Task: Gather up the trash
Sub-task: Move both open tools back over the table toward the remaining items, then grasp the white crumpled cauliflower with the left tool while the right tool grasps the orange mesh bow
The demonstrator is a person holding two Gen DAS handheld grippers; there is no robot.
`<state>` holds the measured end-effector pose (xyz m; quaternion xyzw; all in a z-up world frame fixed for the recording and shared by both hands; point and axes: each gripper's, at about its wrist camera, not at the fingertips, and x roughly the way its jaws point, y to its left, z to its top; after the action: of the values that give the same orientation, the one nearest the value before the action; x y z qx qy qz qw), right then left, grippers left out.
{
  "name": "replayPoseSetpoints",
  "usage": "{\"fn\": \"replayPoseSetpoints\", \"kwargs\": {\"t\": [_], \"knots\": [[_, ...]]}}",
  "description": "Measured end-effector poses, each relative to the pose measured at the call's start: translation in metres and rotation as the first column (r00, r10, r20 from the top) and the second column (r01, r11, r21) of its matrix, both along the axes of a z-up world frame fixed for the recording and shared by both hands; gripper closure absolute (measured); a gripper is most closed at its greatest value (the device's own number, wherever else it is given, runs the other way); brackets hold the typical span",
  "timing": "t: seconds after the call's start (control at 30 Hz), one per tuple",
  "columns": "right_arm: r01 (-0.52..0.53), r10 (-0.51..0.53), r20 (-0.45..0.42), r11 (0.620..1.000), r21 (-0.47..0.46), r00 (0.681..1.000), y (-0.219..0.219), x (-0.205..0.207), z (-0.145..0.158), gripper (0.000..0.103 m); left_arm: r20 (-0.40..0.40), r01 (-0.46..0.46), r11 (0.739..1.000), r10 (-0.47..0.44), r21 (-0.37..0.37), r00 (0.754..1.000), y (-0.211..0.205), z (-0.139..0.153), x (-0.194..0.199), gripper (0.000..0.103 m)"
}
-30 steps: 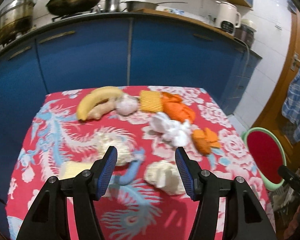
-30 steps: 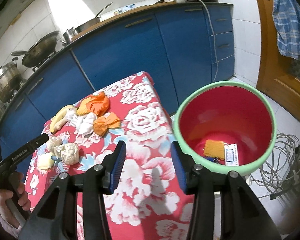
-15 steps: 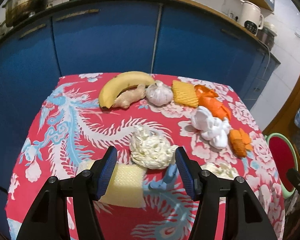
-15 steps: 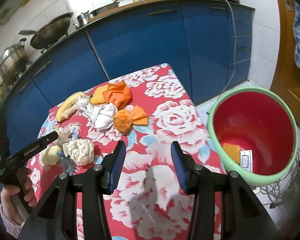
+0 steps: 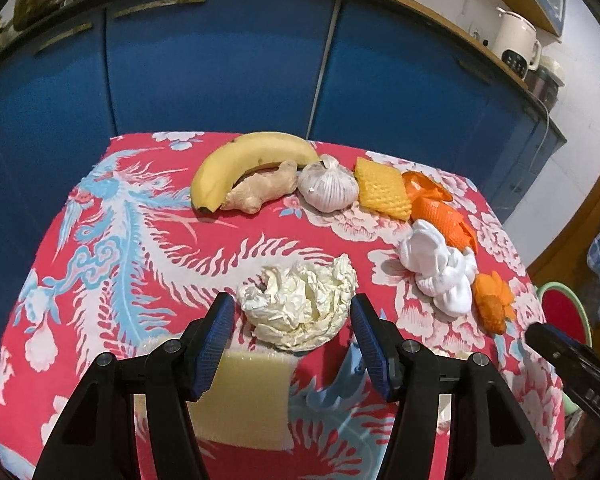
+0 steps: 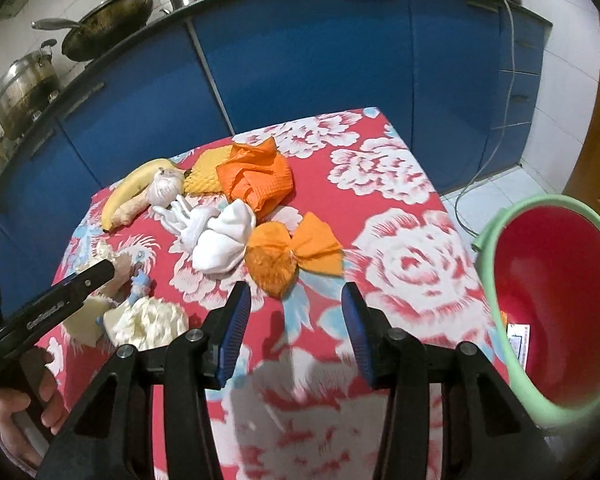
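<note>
The left gripper (image 5: 292, 332) is hanging open around a crumpled paper wad (image 5: 300, 306) on the table (image 5: 140, 248); the right gripper (image 6: 296, 326), empty, has just been opening beside the bin (image 6: 496, 280)

The left wrist camera sits just behind the left gripper (image 5: 292, 340), looking forward and steeply down along its fingers, close above the table (image 5: 100, 280), with the crumpled cream paper (image 5: 300, 308) just ahead of the fingertips and the blue cabinets (image 5: 220, 72) beyond. The right wrist camera sits behind the right gripper (image 6: 296, 332) at a like tilt, facing the table's far corner, with the bin (image 6: 548, 320) off to the right of its fingers. Both views share the tabletop and the banana (image 5: 244, 164), and each catches the other gripper at its edge.
</note>
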<state>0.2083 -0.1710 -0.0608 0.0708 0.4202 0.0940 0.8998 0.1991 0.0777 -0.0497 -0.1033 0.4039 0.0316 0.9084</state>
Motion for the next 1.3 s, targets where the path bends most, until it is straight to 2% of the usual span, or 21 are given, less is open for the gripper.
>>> {"fn": "replayPoseSetpoints", "kwargs": {"t": [0.07, 0.17, 0.37, 0.57, 0.73, 0.9, 1.13, 1.3], "knots": [[-0.011, 0.011, -0.005, 1.000, -0.011, 1.000, 0.005, 0.009, -0.004, 0.047, 0.002, -0.002, 1.000, 0.002, 0.001, 1.000, 0.001, -0.001, 0.001, 0.041], [-0.022, 0.021, -0.015, 0.999, -0.033, 1.000, 0.012, 0.019, -0.011, 0.047, 0.006, -0.009, 1.000, 0.009, -0.005, 1.000, 0.003, -0.003, 0.002, 0.052], [-0.021, 0.020, -0.035, 0.999, -0.037, 0.999, 0.017, 0.036, -0.022, 0.047, 0.012, -0.007, 1.000, 0.007, -0.012, 1.000, 0.004, -0.006, 0.003, 0.053], [-0.034, 0.033, -0.015, 0.997, -0.065, 0.999, 0.024, 0.040, -0.026, 0.047, 0.016, -0.012, 1.000, 0.013, -0.012, 1.000, 0.004, -0.008, 0.003, 0.053], [-0.030, 0.030, -0.010, 0.998, -0.053, 1.000, 0.027, 0.040, -0.026, 0.057, 0.018, -0.011, 1.000, 0.011, -0.008, 1.000, 0.003, -0.009, 0.003, 0.053], [-0.033, 0.033, 0.001, 0.999, -0.043, 0.999, 0.027, 0.034, -0.024, 0.073, 0.021, -0.012, 1.000, 0.012, -0.013, 1.000, 0.004, -0.009, 0.003, 0.055], [-0.034, 0.034, 0.017, 0.998, -0.049, 0.999, 0.025, 0.023, -0.020, 0.077, 0.030, -0.007, 1.000, 0.007, -0.004, 1.000, 0.003, -0.008, 0.002, 0.060], [-0.022, 0.023, 0.031, 1.000, -0.022, 0.999, 0.017, 0.012, -0.012, 0.078, 0.044, -0.002, 1.000, 0.002, -0.009, 0.999, 0.005, -0.005, 0.000, 0.069]]}}
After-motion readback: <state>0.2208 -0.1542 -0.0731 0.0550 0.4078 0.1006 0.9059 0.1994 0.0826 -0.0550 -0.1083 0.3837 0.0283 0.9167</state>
